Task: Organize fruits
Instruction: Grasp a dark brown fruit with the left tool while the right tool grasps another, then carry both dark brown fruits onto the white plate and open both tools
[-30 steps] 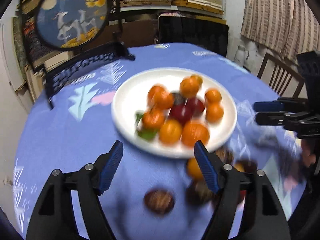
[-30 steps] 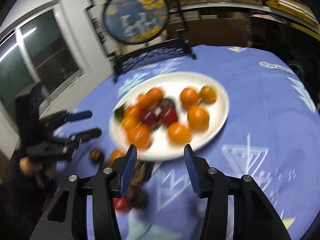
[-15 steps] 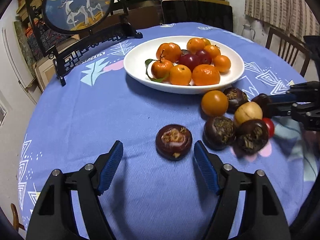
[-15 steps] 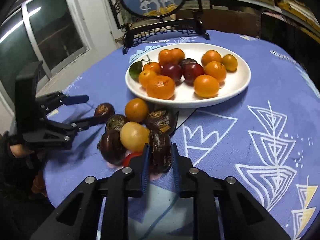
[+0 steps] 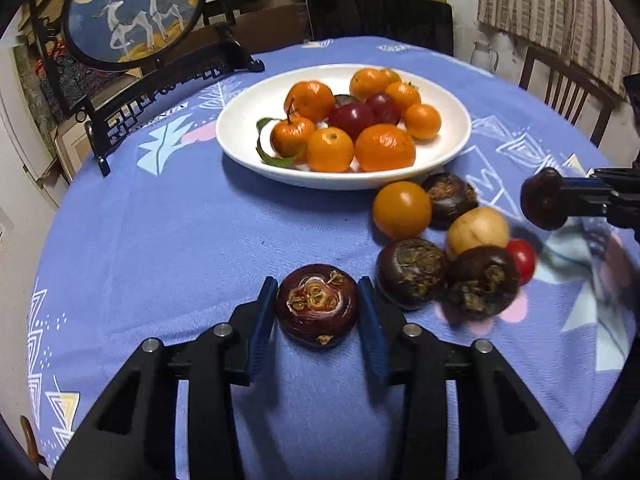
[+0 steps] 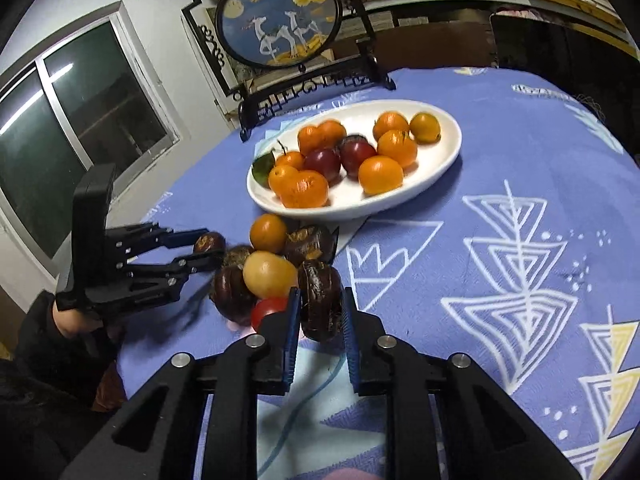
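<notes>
My left gripper [image 5: 317, 284] is closing on a dark brown water chestnut [image 5: 316, 306] that rests on the blue cloth, and both blue pads touch its sides. My right gripper [image 6: 321, 294] is shut on another dark water chestnut [image 6: 320, 300], which the left wrist view shows at the far right [image 5: 542, 200]. Between the two grippers lies a loose cluster: an orange [image 5: 402, 209], a tan fruit [image 5: 476, 232], a red tomato [image 5: 522, 256] and three more water chestnuts [image 5: 412, 274]. Behind it, a white plate [image 5: 240, 140] holds several oranges and red plums.
A round framed picture on a black stand [image 5: 132, 12] sits at the table's far edge. A wooden chair [image 5: 560, 88] stands past the right rim. In the right wrist view, a window [image 6: 60, 120] is at left and a person's hand [image 6: 68, 320] holds the left gripper.
The left gripper came down and its jaws closed in on the lone water chestnut. The right gripper shut on a water chestnut from the cluster and drew it back from the pile.
</notes>
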{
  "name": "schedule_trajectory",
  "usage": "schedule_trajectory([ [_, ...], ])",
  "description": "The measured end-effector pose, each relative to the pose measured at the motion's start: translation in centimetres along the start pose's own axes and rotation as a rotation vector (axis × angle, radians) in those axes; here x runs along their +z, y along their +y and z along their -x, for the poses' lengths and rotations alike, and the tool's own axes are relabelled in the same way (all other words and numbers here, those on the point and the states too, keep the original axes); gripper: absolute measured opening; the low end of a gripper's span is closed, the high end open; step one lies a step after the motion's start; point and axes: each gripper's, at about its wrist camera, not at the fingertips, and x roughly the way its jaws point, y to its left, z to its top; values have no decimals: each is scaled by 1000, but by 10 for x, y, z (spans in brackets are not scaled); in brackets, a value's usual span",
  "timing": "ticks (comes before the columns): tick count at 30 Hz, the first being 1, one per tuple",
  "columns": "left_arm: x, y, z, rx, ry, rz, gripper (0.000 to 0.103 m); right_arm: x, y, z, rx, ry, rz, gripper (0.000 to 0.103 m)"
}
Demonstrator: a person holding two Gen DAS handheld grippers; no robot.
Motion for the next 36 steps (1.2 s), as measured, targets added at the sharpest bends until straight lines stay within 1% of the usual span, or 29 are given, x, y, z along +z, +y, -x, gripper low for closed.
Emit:
schedule_trajectory([
  [4, 7, 6, 21, -1, -58, 37, 40, 13, 3, 17, 5, -35, 15, 20],
  [5, 12, 8, 30, -3, -87, 49, 40, 18, 3, 21, 4, -44, 20, 20],
  [7, 21, 12, 38, -6, -120, 67, 40, 28, 2, 30, 2, -59, 21, 20],
  [10, 36, 15, 43, -6, -145, 74, 40, 48, -4, 40, 2, -77, 6, 20],
  [13, 58, 18, 37, -13, -152, 74, 40, 73, -9, 42, 6, -91, 3, 20],
  [16, 82, 25, 21, -11, -142, 87, 40, 102, -16, 29, 10, -86, -16, 20],
  [20, 116, 38, -16, 5, -115, 124, 40, 136, -28, -13, 12, -52, -52, 20],
  [25, 138, 49, -56, 16, -81, 158, 40, 163, -33, -70, -13, -20, -66, 20],
  [28, 142, 52, -71, 9, -63, 173, 41, 172, -35, -90, -23, -25, -76, 21],
  [30, 143, 52, -73, 15, -72, 175, 49, 176, -35, -96, -31, -42, -78, 24],
  [31, 142, 52, -70, 25, -82, 180, 57, 177, -34, -95, -29, -48, -76, 30],
  [32, 141, 52, -67, 24, -91, 181, 62, 177, -33, -94, -22, -52, -78, 31],
  [34, 137, 51, -56, 17, -110, 176, 62, 172, -30, -84, -18, -63, -69, 31],
  [36, 128, 46, -40, 9, -133, 159, 65, 164, -25, -70, -23, -72, -50, 31],
])
